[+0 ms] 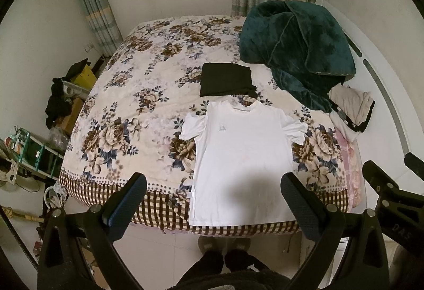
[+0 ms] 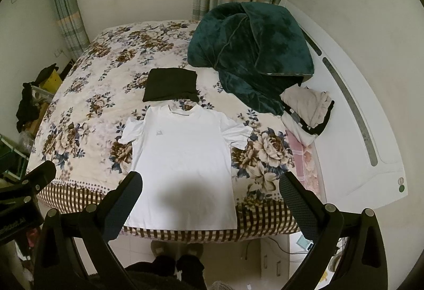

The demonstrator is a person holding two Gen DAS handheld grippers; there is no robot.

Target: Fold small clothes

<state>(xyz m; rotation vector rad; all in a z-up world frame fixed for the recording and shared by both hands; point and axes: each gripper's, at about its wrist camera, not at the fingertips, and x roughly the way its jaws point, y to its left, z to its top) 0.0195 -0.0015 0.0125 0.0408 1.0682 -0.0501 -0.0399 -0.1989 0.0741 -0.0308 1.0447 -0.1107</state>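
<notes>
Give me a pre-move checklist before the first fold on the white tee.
1. Tee spread flat on the bed, front up: ok.
2. Both sleeves out to the sides: ok, though the one nearer the green blanket is rumpled.
3. Left tongs open, holding nothing: ok.
4. Right tongs open, holding nothing: ok.
5. Black folded garment apart from the collar: cannot tell, their edges look very close.
6. Hem fully on the bed: not ok, it hangs over the near edge.
</notes>
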